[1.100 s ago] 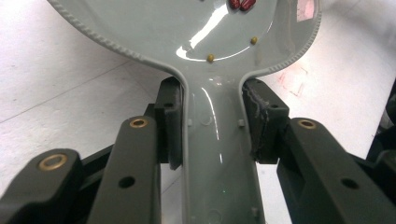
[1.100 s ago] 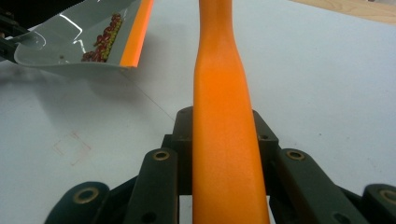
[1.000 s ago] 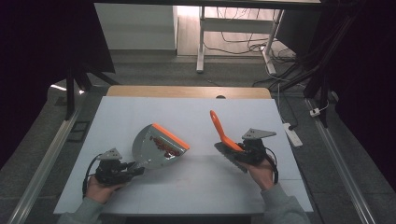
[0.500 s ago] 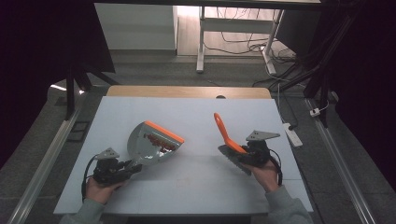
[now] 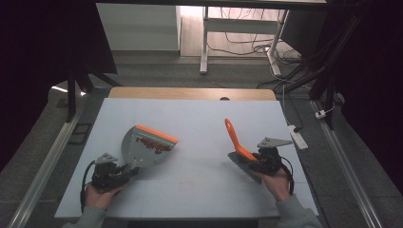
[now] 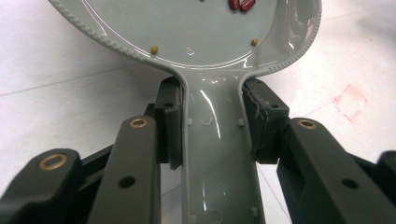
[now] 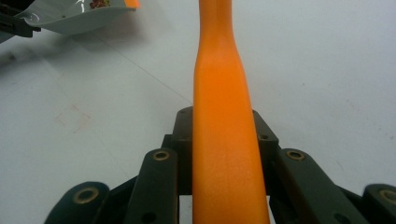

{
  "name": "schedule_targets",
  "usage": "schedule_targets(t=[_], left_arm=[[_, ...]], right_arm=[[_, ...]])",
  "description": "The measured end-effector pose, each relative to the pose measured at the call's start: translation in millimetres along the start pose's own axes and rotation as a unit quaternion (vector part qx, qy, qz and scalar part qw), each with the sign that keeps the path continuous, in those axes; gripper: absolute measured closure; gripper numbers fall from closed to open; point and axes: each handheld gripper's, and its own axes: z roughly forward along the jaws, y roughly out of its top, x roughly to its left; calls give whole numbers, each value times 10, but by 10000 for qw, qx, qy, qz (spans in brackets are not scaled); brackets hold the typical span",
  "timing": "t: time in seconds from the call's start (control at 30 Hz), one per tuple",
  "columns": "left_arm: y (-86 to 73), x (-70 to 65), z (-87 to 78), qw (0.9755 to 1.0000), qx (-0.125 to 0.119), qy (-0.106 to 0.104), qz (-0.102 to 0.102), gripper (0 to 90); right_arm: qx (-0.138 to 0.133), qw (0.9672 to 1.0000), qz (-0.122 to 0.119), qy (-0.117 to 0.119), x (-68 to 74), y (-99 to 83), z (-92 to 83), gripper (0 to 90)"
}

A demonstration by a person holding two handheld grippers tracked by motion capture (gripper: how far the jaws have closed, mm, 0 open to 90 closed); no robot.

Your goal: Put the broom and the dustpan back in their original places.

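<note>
The left gripper is clamping the grey dustpan, already holding the red beans, while the right gripper, to the dustpan's right, is gripping the orange brush, so only emptying is seemingly remaining.

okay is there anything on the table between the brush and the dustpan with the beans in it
Nothing visible. The white table lies bare between the brush in the right gripper and the dustpan in the left gripper. The red beans already sit inside the pan.
</note>
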Motion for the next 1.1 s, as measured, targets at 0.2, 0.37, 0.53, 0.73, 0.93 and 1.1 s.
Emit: schedule_targets(t=[0.2,0.37,0.53,0.73,0.93,1.1], left_arm=[[-27,13,-10,9995,-81,138,-283,615],[-35,-3,0,9987,-141,228,-438,615],[-48,8,27,9978,-130,307,-574,614],[-67,23,55,9963,-118,467,-717,614],[-62,46,88,9955,-94,532,-780,614],[-68,71,119,9951,-16,548,-823,614]], right_arm=[[74,9998,189,84,-38,-50,-24,707],[95,9994,294,149,-29,-101,-37,707],[132,9989,374,268,-10,-132,-51,708],[265,9973,533,423,-6,-182,-12,707],[536,9969,546,204,-96,-224,80,707],[591,9969,527,38,-187,-219,90,700]])
